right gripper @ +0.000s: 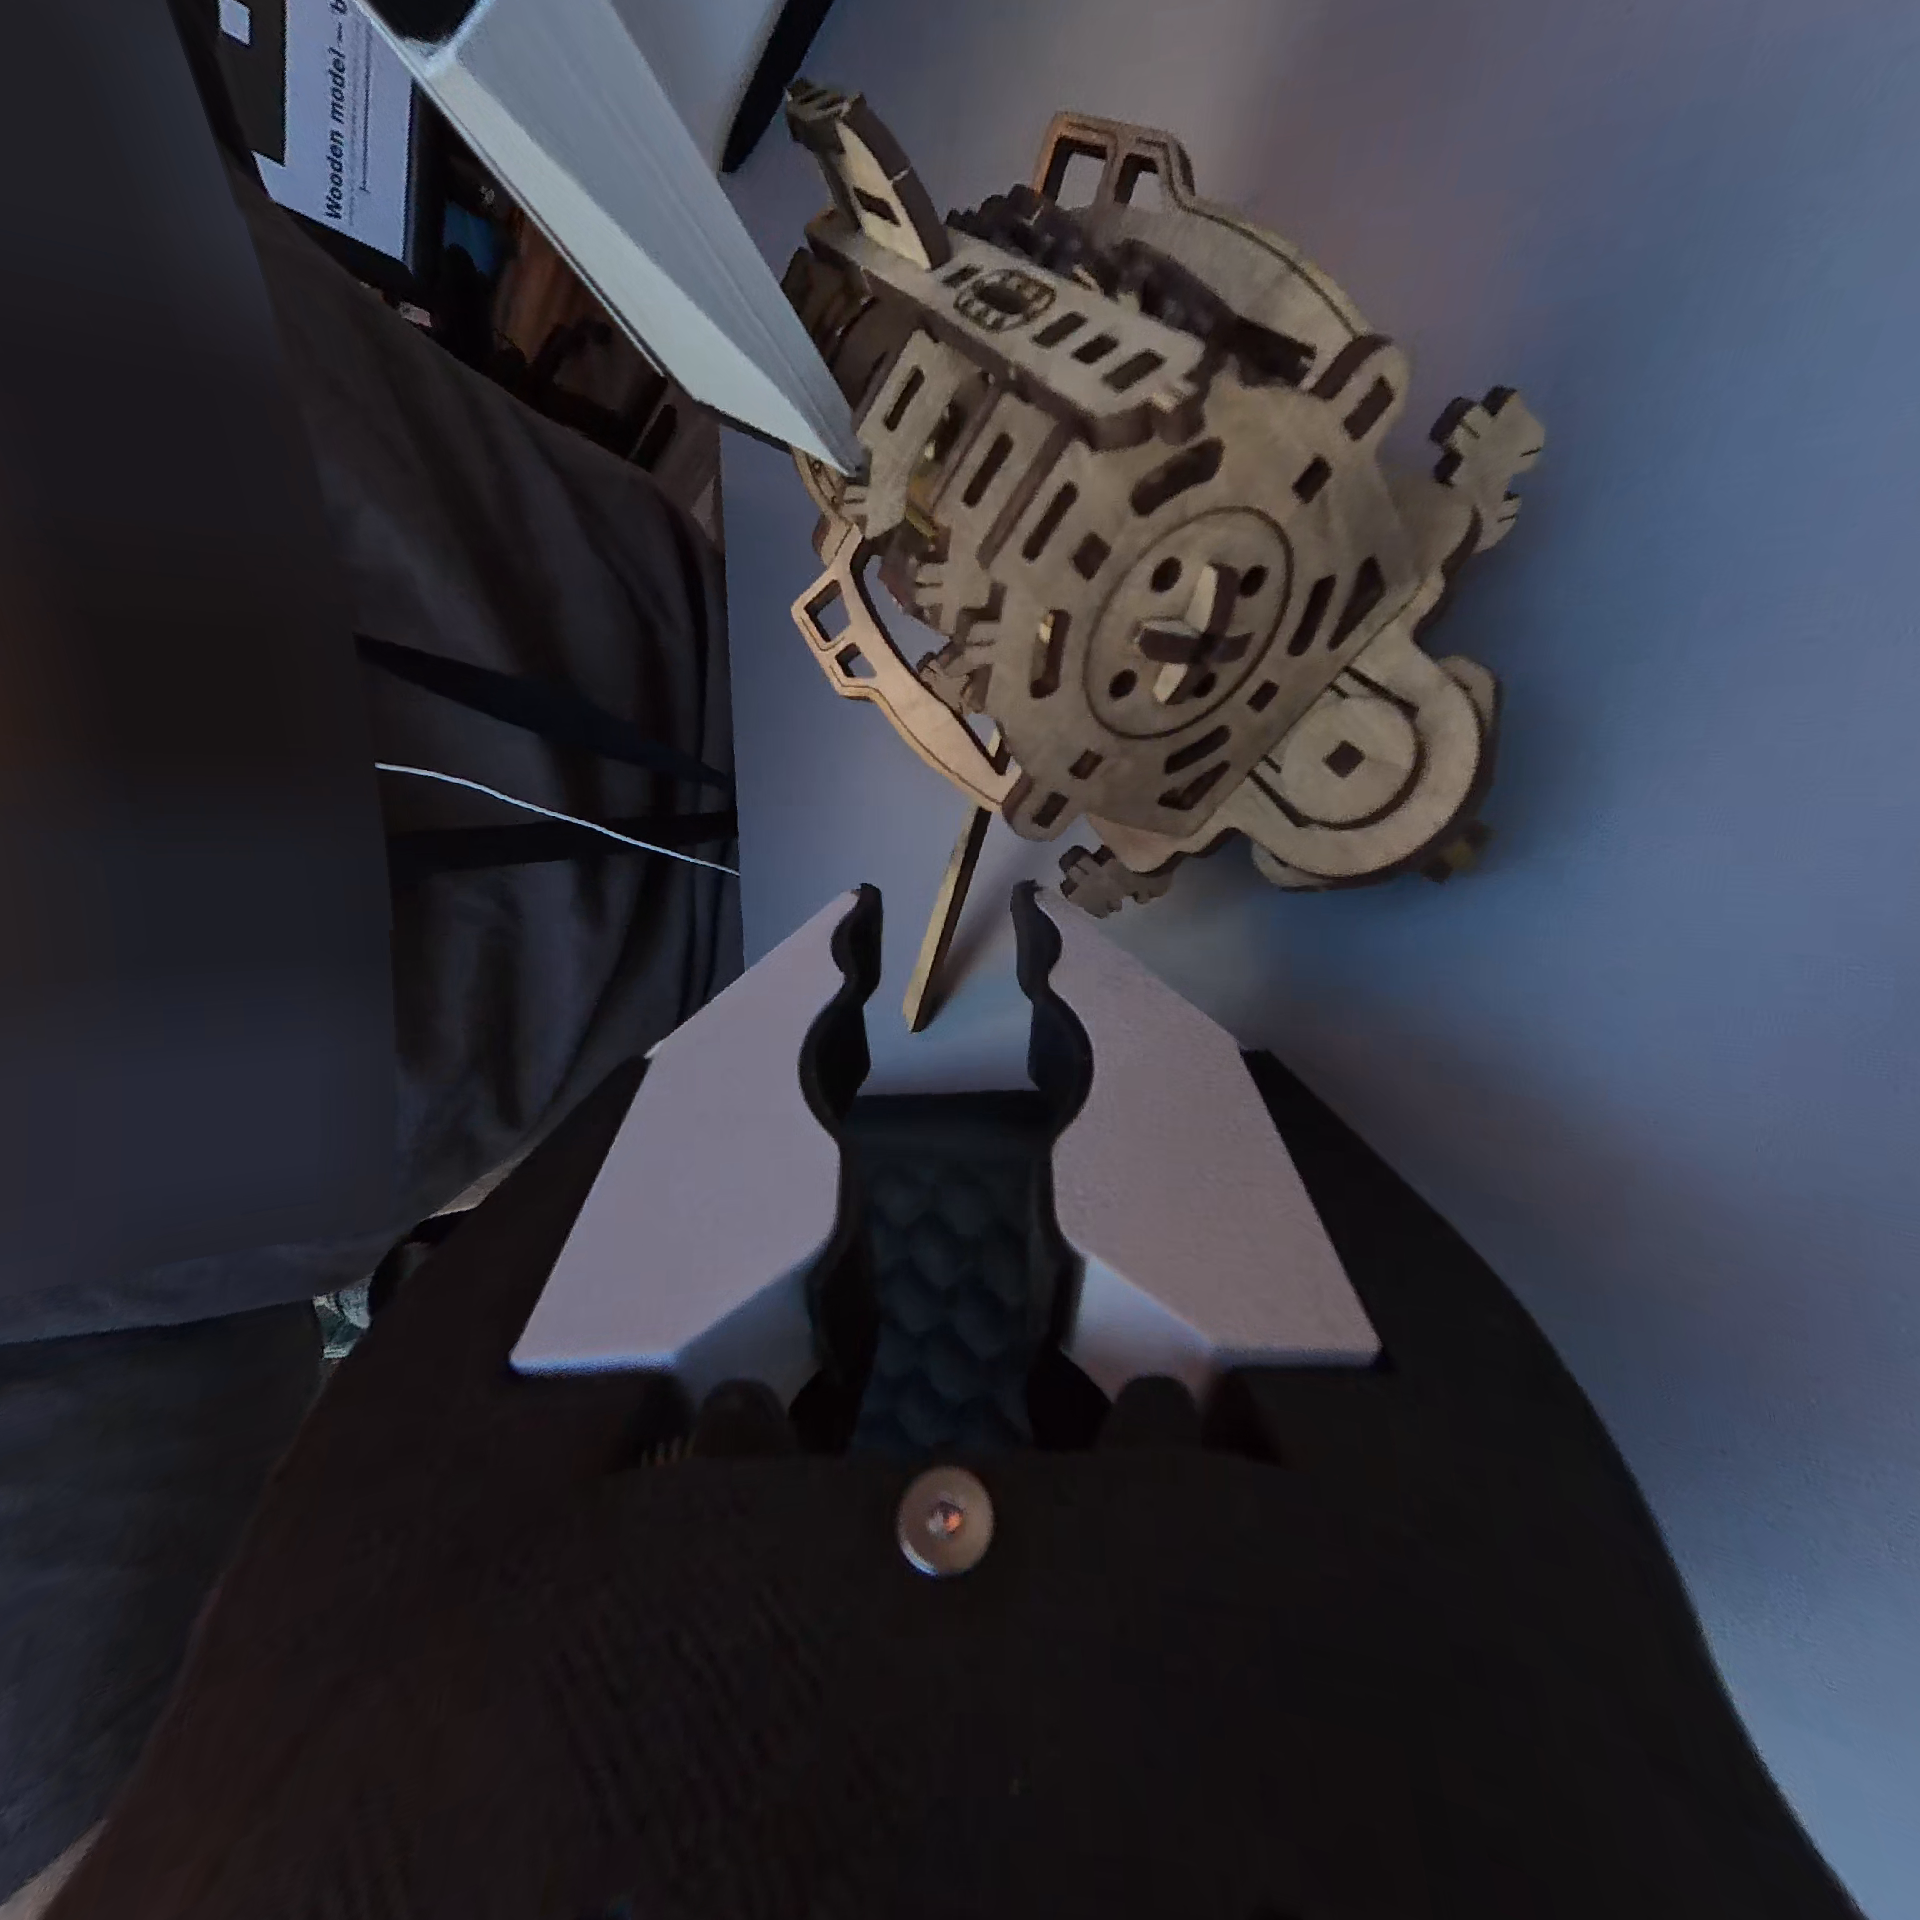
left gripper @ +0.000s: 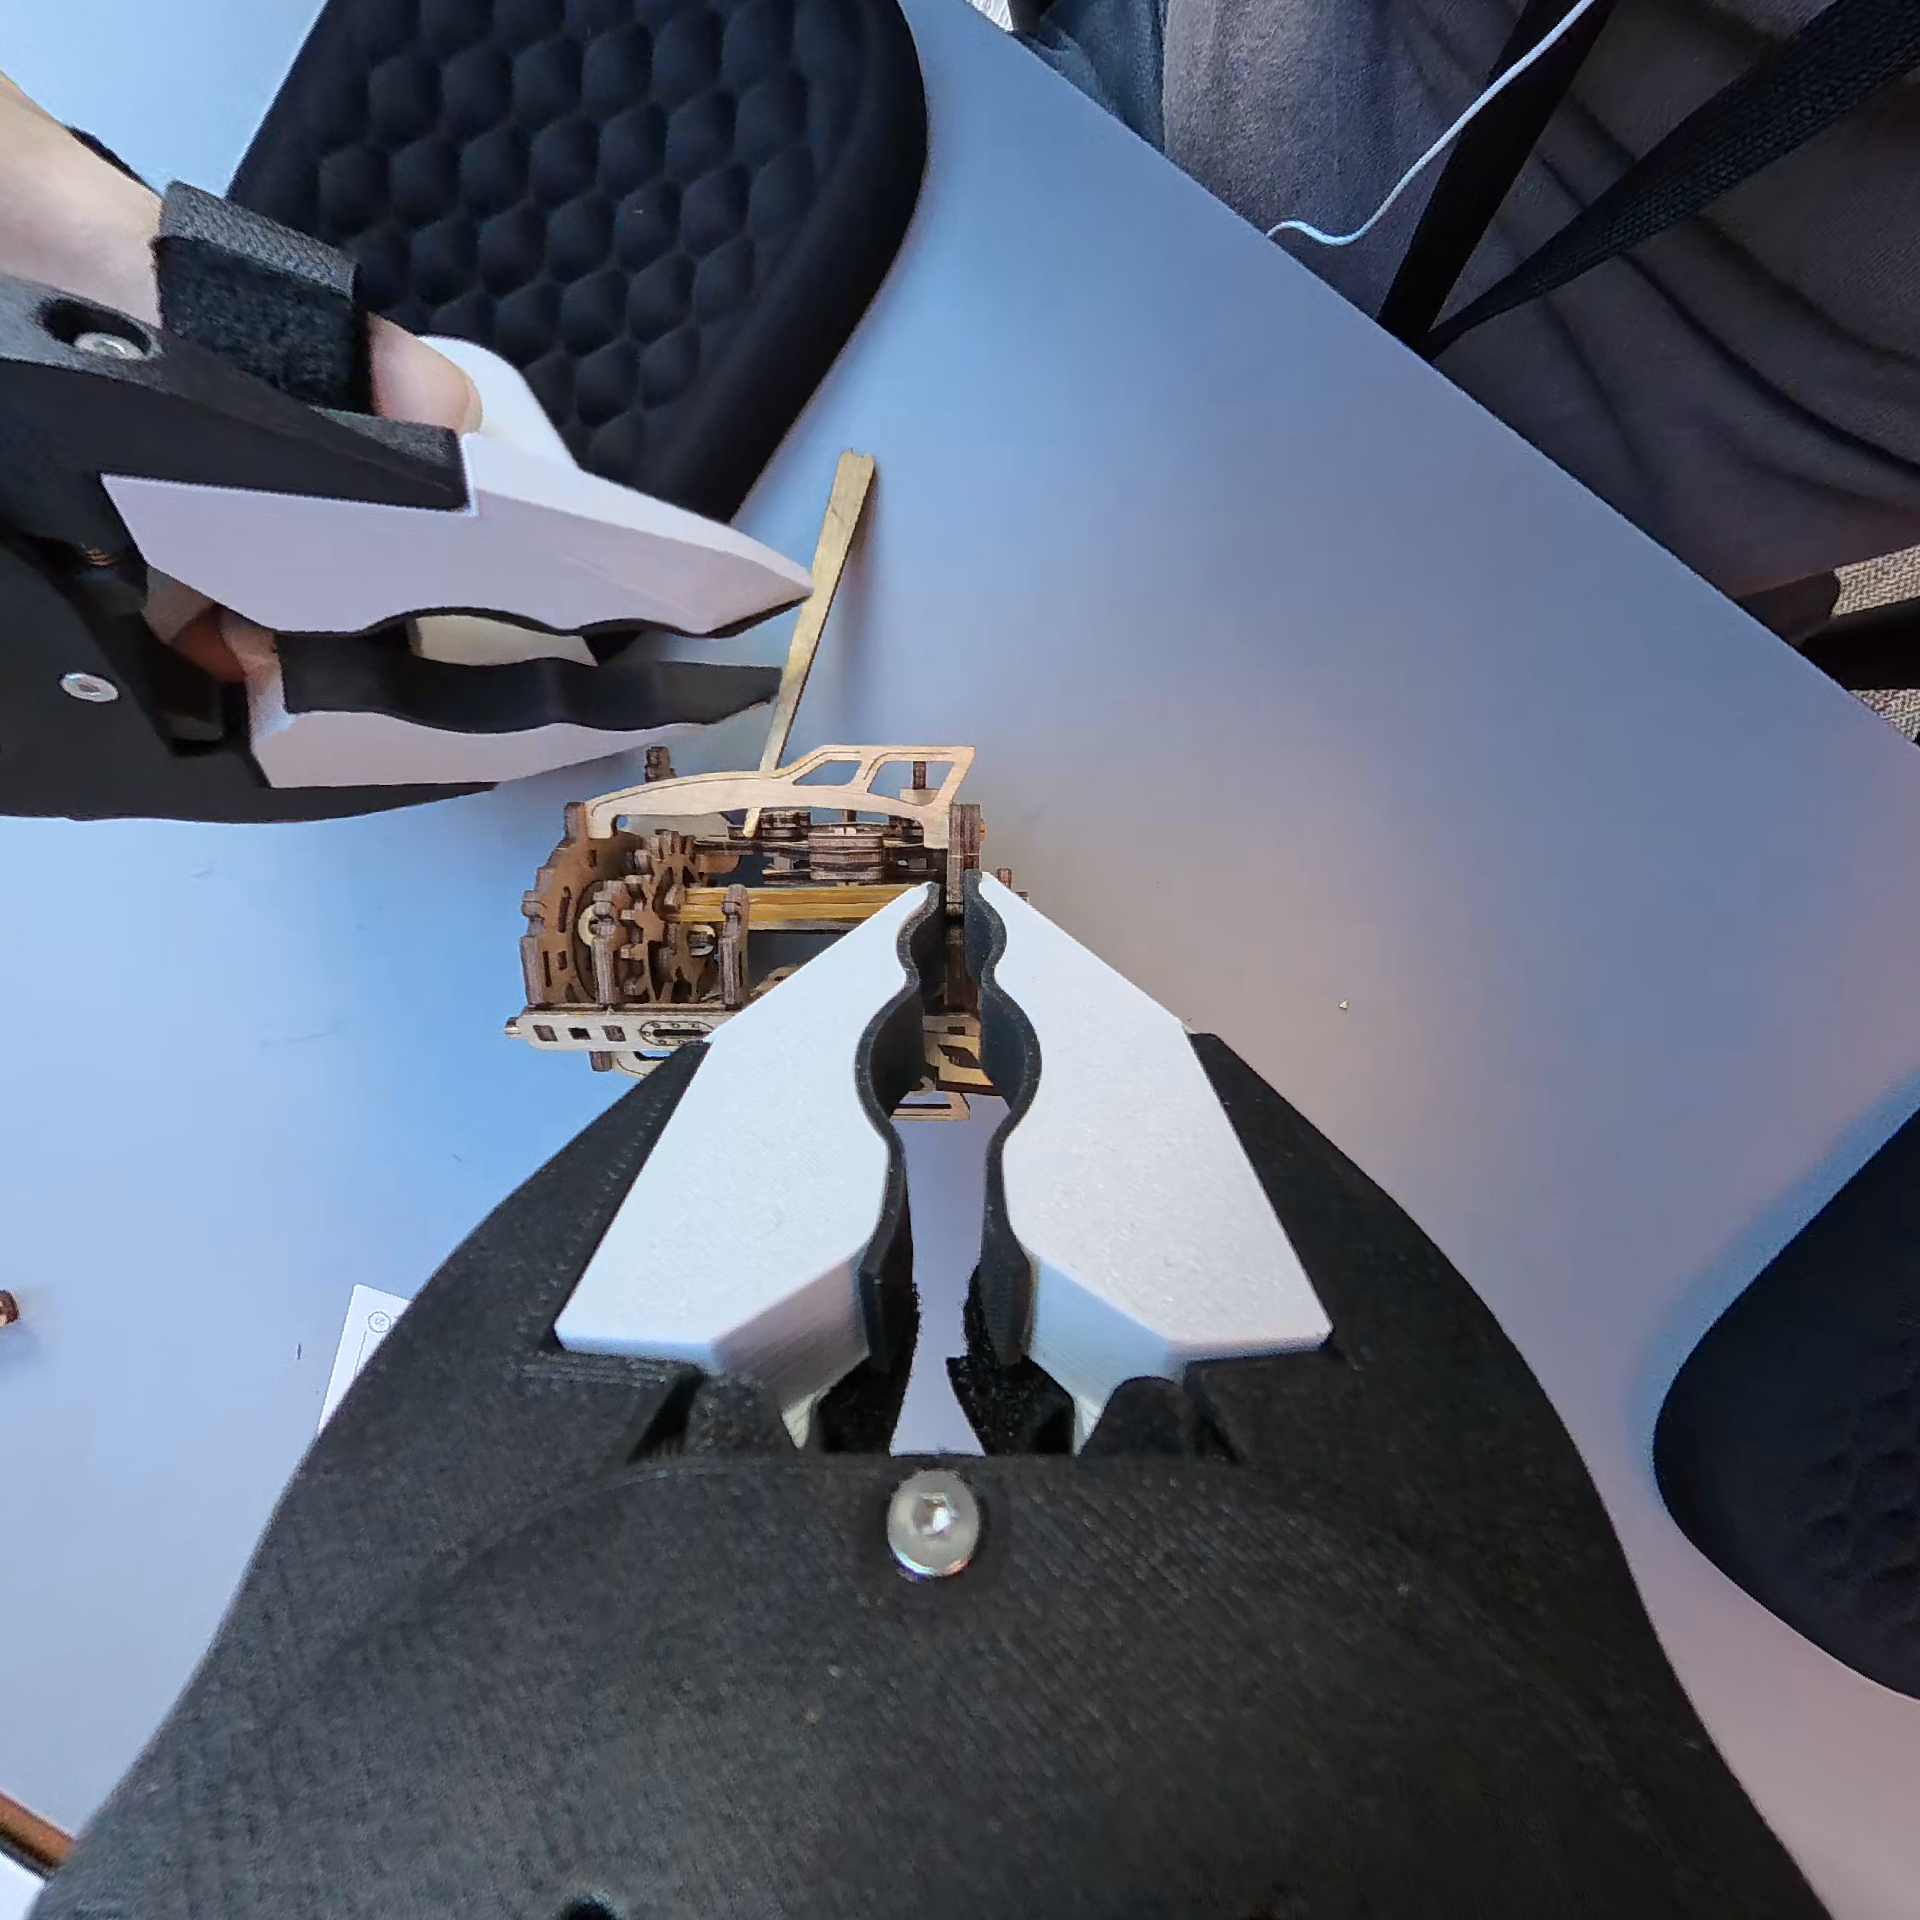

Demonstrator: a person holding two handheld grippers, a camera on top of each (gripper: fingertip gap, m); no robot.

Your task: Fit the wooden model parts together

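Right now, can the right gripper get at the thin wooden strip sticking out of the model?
Probably yes: the strip already stands between the open right gripper's fingers, untouched, nothing blocking; the left gripper clamps the model.

You are working in what looks like an office or a desk-based lab. A smooth pale grey counter (left gripper: 1299, 644) with a rounded edge runs across the middle of the left wrist view. A black office chair (left gripper: 582, 208) with a honeycomb-padded back stands at upper left. A printed paper sheet (right gripper: 358, 135) lies at the upper left of the right wrist view.
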